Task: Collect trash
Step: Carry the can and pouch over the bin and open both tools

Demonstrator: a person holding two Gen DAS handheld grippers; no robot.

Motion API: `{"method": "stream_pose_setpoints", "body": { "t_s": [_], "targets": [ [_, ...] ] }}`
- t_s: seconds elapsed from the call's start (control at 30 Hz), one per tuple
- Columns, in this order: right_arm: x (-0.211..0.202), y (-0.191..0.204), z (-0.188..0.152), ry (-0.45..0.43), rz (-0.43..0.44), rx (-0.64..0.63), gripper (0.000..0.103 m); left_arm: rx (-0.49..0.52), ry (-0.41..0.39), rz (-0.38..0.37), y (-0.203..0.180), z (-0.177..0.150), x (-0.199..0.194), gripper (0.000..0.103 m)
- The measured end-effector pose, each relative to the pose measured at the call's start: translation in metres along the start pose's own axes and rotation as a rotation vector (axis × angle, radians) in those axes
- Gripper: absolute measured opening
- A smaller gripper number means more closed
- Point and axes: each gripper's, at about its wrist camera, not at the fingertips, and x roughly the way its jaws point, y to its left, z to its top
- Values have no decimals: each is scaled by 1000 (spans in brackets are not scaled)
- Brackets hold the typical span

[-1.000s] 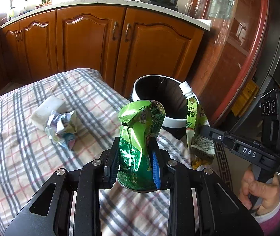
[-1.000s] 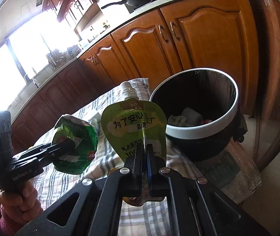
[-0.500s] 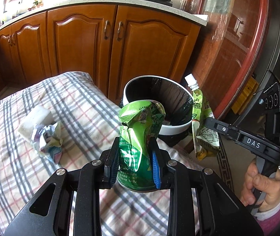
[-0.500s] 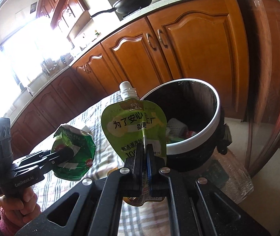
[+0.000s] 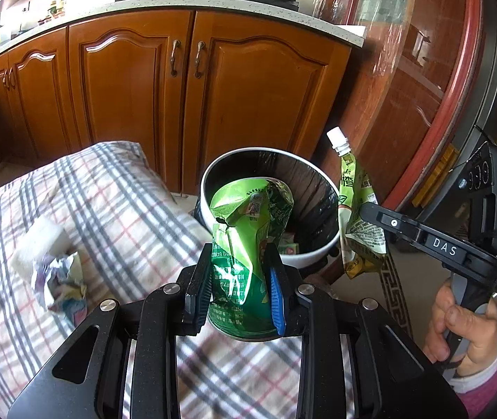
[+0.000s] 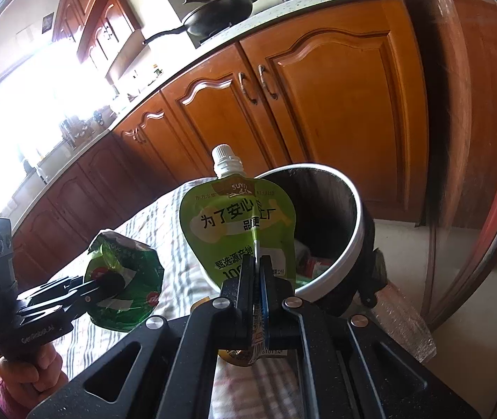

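Standing at the centre of both views, the round bin [image 5: 318, 248], white-rimmed with a dark liner, holds a few scraps of wrapper at its bottom. Low in the left wrist view, the left gripper [image 5: 239, 288] is clamped on a crushed green can [image 5: 245, 244] held upright in front of the bin's near rim; its print is too small to read. The right gripper [image 6: 258, 279] is pinched tight on a green spouted pouch [image 6: 238, 223] with Chinese lettering and "SUNI" near its white cap. "DAS" shows on the right gripper's side only from the left wrist. That view alone shows crumpled paper [image 5: 58, 281] on the checked cloth [image 5: 115, 209], lower left.
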Motion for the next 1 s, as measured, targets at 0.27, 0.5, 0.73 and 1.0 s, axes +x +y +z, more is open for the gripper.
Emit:
{"method": "stream_pose_setpoints", "body": {
  "t_s": [0.27, 0.5, 0.73, 1.0],
  "targets": [
    [9, -6, 19, -11, -21, -7, 3, 1, 1, 5, -4, 14, 15, 26],
    [22, -12, 30, -12, -32, -2, 3, 4, 10, 7, -9, 30, 35, 26],
    [33, -19, 35, -6, -41, 5, 3, 14, 20, 11, -13, 38, 51, 26],
    [47, -27, 34, 22, -63, 12, 3, 0, 55, 6, -14, 44, 75, 26]
  ]
}}
